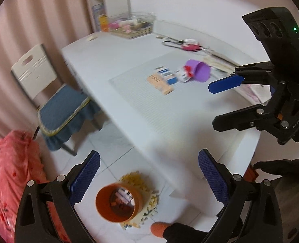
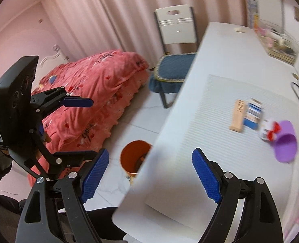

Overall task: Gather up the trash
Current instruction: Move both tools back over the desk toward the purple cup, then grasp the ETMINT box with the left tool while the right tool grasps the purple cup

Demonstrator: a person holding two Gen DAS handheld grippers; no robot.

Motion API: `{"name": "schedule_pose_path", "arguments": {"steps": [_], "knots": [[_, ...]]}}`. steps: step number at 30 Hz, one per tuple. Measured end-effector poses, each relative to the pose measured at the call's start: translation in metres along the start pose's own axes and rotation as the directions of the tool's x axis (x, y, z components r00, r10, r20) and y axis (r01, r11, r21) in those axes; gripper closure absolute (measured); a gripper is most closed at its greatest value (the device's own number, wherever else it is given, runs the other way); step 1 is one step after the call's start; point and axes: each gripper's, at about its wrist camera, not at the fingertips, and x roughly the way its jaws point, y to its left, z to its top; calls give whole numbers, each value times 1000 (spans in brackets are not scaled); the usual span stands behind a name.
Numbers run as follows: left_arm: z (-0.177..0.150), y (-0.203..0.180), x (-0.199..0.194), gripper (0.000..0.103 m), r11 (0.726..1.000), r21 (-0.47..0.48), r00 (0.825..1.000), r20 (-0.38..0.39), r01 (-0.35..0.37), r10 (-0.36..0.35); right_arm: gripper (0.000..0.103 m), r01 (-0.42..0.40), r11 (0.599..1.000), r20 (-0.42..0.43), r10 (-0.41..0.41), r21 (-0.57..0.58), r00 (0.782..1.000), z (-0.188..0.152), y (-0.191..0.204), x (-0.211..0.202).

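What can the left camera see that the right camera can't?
Only the left wrist view looks down into the orange bin, showing trash inside and the yellow mat under it. Only the right wrist view shows the whole pink bed. Both show the white table, the purple cup, the boxes, the blue chair and each other's open hand-held gripper: the right and the left.
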Motion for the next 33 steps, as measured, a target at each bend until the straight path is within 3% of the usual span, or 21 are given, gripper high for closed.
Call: {"name": "schedule_pose_path", "arguments": {"steps": [9, 17, 24, 33], "knots": [[38, -42, 20, 7, 992, 109, 998, -1, 63, -63, 19, 74, 993, 36, -77, 93, 996, -18, -54, -37], [69, -62, 44, 7, 983, 150, 994, -15, 109, -108, 19, 114, 977, 40, -123, 182, 992, -27, -103, -51], [91, -60, 82, 7, 981, 136, 990, -42, 137, -132, 19, 151, 961, 15, -158, 231, 987, -29, -146, -43], [115, -44, 153, 7, 992, 17, 989, -76, 128, -126, 19, 245, 930, -2, -254, 273, 967, -22, -199, -11]]}}
